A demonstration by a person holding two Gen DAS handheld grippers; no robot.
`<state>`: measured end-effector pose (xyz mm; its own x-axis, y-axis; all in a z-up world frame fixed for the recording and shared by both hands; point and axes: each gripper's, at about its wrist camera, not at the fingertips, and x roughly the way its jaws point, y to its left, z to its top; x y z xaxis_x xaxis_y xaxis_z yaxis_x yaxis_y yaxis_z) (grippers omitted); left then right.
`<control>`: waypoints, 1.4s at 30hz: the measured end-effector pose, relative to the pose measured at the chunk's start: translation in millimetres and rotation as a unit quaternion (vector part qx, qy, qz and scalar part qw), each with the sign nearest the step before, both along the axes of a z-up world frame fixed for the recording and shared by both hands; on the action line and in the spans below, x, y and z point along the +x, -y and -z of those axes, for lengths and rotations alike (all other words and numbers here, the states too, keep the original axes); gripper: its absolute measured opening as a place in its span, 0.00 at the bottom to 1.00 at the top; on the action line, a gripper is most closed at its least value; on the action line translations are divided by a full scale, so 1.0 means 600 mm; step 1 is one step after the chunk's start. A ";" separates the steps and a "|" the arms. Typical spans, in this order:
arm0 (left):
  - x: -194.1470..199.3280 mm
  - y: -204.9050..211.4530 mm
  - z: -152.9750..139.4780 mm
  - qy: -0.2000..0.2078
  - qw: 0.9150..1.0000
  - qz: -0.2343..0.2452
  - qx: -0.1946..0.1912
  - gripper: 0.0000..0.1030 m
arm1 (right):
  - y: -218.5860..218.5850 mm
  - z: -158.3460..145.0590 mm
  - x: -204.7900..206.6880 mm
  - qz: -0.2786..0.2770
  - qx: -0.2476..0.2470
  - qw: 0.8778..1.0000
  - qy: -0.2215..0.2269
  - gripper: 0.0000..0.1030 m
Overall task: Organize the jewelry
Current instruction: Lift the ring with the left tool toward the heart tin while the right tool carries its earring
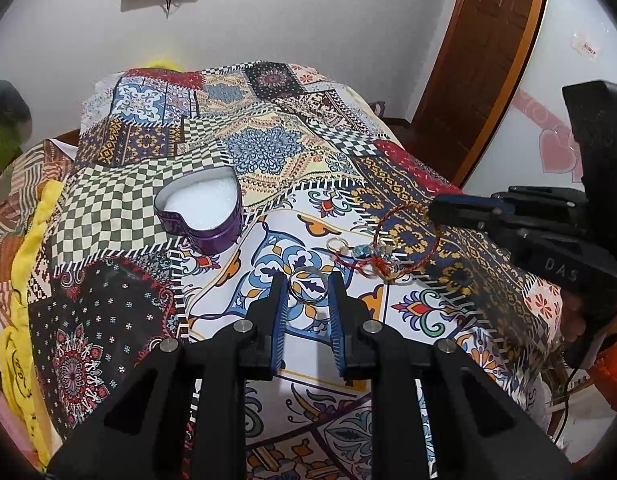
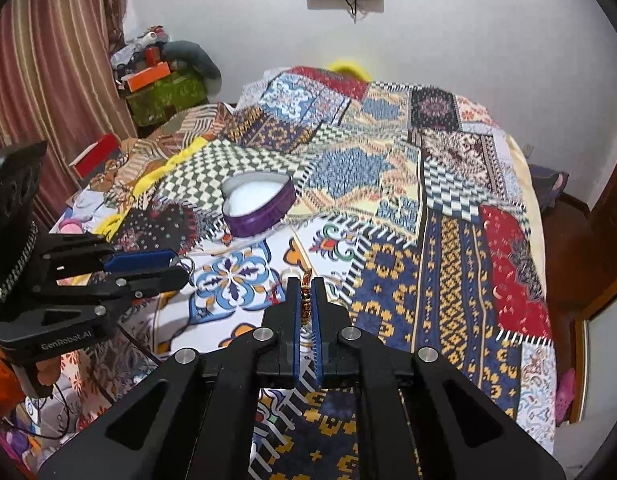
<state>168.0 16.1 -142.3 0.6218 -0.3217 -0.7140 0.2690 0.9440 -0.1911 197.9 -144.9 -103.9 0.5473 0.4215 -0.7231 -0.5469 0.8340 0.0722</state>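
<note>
A purple heart-shaped tin (image 1: 200, 212) with a white lining stands open on the patterned bedspread; it also shows in the right wrist view (image 2: 256, 204). My left gripper (image 1: 307, 286) is open, with a silver ring (image 1: 307, 285) lying between its fingertips on the cloth. Beyond it lies a heap of jewelry (image 1: 368, 256): small rings, a blue stone and a red cord bracelet (image 1: 404, 240). My right gripper (image 2: 306, 288) is shut on a beaded red-and-gold bracelet (image 2: 306, 300). It reaches in from the right in the left wrist view (image 1: 436, 210).
The patchwork bedspread (image 2: 448, 240) covers the whole bed. Yellow cloth (image 1: 24, 280) and folded fabric lie along the left edge. Boxes and clutter (image 2: 156, 80) sit by a striped curtain. A wooden door (image 1: 480, 60) stands at the right.
</note>
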 end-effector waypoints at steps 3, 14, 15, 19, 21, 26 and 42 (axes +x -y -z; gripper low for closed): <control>-0.004 -0.001 -0.006 0.004 1.000 -0.003 -0.001 0.19 | 0.000 -0.016 -0.003 -0.002 0.003 1.000 0.012 0.03; -0.012 0.000 -0.007 0.004 1.000 -0.009 0.003 0.19 | -0.012 0.019 0.002 -0.021 -0.019 0.999 -0.027 0.09; -0.011 0.000 -0.004 0.001 1.000 -0.009 0.003 0.19 | -0.019 0.030 0.005 -0.024 -0.028 0.999 -0.033 0.15; -0.008 -0.003 0.006 -0.007 1.000 -0.012 0.002 0.19 | -0.031 0.045 0.017 -0.038 -0.035 0.998 -0.043 0.23; -0.006 -0.005 0.012 -0.011 1.000 -0.013 0.002 0.19 | -0.039 0.049 0.026 -0.046 -0.038 0.997 -0.044 0.23; 0.001 -0.012 0.022 -0.017 1.000 -0.016 0.001 0.19 | -0.060 0.069 0.049 -0.061 -0.054 0.995 -0.061 0.23; 0.005 -0.022 0.026 -0.019 1.000 -0.022 -0.004 0.19 | -0.061 0.060 0.047 -0.057 -0.048 0.996 -0.055 0.06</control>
<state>171.1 29.4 -157.8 0.6075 -0.3015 -0.7349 0.2202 0.9528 -0.2089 226.1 -108.1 -139.9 0.4147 0.4031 -0.8158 -0.6324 0.7723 0.0602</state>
